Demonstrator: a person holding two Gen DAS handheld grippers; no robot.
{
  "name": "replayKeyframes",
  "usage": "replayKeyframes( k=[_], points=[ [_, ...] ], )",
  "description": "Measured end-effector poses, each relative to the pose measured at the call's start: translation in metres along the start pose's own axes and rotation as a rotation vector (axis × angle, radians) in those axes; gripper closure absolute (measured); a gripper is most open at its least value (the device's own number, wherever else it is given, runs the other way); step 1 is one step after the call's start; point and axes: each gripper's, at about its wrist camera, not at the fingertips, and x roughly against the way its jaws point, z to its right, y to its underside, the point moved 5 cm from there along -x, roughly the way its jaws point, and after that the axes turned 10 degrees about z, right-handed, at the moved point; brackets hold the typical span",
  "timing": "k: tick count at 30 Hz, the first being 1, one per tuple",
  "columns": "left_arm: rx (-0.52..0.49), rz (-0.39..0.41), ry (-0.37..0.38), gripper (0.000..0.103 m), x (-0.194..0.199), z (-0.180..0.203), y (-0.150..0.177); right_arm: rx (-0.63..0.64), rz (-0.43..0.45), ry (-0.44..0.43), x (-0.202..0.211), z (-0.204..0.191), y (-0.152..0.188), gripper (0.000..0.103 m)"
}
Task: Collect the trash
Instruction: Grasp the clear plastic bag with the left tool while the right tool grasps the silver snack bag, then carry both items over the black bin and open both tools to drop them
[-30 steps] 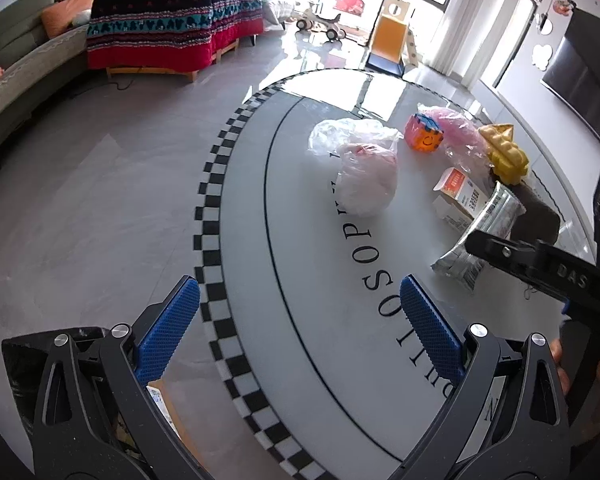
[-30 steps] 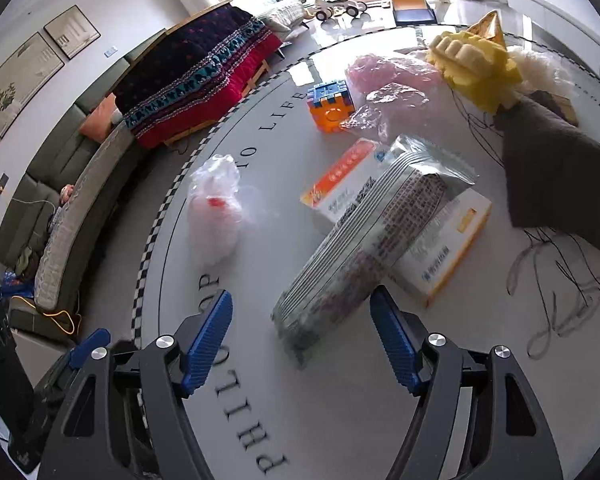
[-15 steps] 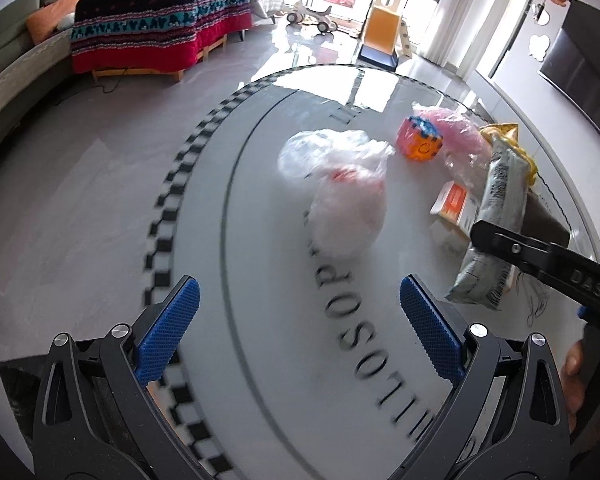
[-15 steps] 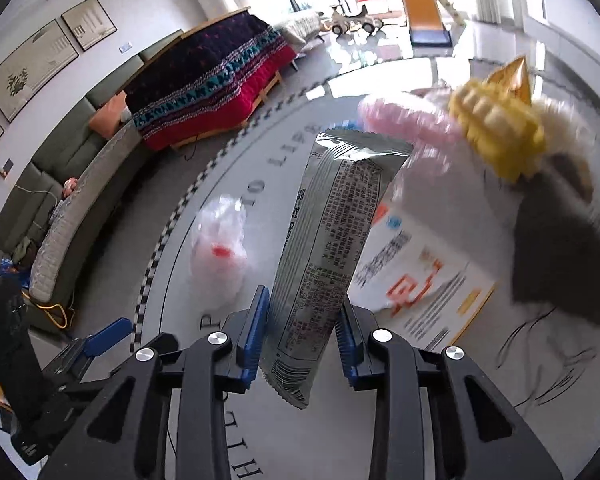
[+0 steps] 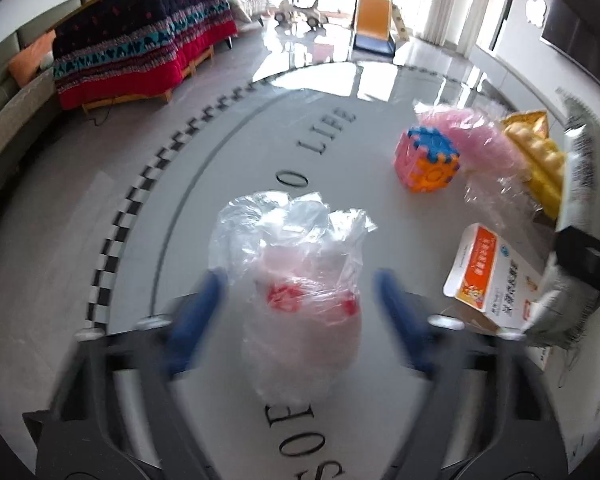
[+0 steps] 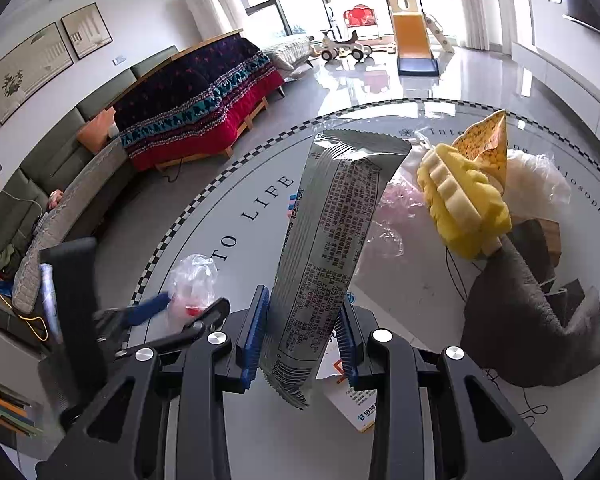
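A crumpled clear plastic bag (image 5: 300, 280) with red print lies on the round white table (image 5: 180, 216). My left gripper (image 5: 300, 320) is open, its blurred blue pads on either side of the bag; it also shows in the right wrist view (image 6: 188, 300). My right gripper (image 6: 300, 332) is shut on a long silver snack wrapper (image 6: 332, 248) and holds it upright above the table. The wrapper also shows at the right edge of the left wrist view (image 5: 580, 176).
On the table are an orange-and-white medicine box (image 5: 492, 276), a pink and orange foam cube (image 5: 428, 160), pink plastic (image 5: 484, 140), a yellow toy (image 6: 460, 204) and a grey cloth (image 6: 532, 312). A sofa and a blanket-covered bench (image 6: 196, 96) stand to the left.
My left gripper has moved forward across the table until its pads flank the clear bag. My right gripper has lifted the silver wrapper higher and stays shut on it.
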Motion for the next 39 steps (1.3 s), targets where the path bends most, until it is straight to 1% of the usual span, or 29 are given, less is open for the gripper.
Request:
replayKeyframes(
  k=[1,3,7,14,19,21,26,30,33,35,39],
  points=[
    [0.012,-0.014,0.022,0.054,-0.003,-0.001,0.003,0.001,0.0,-0.001,0.0,0.0,0.0,0.069],
    [0.006,-0.002,0.034,0.056,0.001,-0.001,0.006,-0.003,-0.002,-0.005,0.003,0.0,0.002,0.069],
    [0.006,0.001,0.044,0.057,0.017,-0.002,0.016,-0.002,-0.002,-0.007,0.014,-0.003,0.005,0.069],
    [0.003,0.039,0.068,0.057,0.068,0.0,0.033,0.006,0.005,-0.019,0.041,-0.019,0.014,0.069],
    [0.013,0.072,0.069,0.057,0.108,-0.006,0.049,0.027,0.004,-0.042,0.063,-0.039,0.026,0.069],
    [0.025,0.08,0.068,0.057,0.121,-0.012,0.055,0.039,-0.006,-0.064,0.072,-0.052,0.035,0.069],
    [0.053,0.095,0.038,0.057,0.156,-0.038,0.082,0.077,-0.028,-0.113,0.089,-0.086,0.057,0.069],
    [0.11,0.109,0.012,0.057,0.181,-0.069,0.104,0.119,-0.054,-0.159,0.101,-0.117,0.08,0.069],
    [0.148,0.117,-0.03,0.057,0.197,-0.093,0.124,0.162,-0.082,-0.194,0.107,-0.143,0.1,0.069],
    [0.162,0.119,-0.084,0.057,0.208,-0.112,0.141,0.185,-0.101,-0.223,0.11,-0.16,0.114,0.069],
    [0.211,0.103,-0.138,0.057,0.224,-0.146,0.174,0.236,-0.149,-0.287,0.116,-0.195,0.146,0.069]
  ],
)
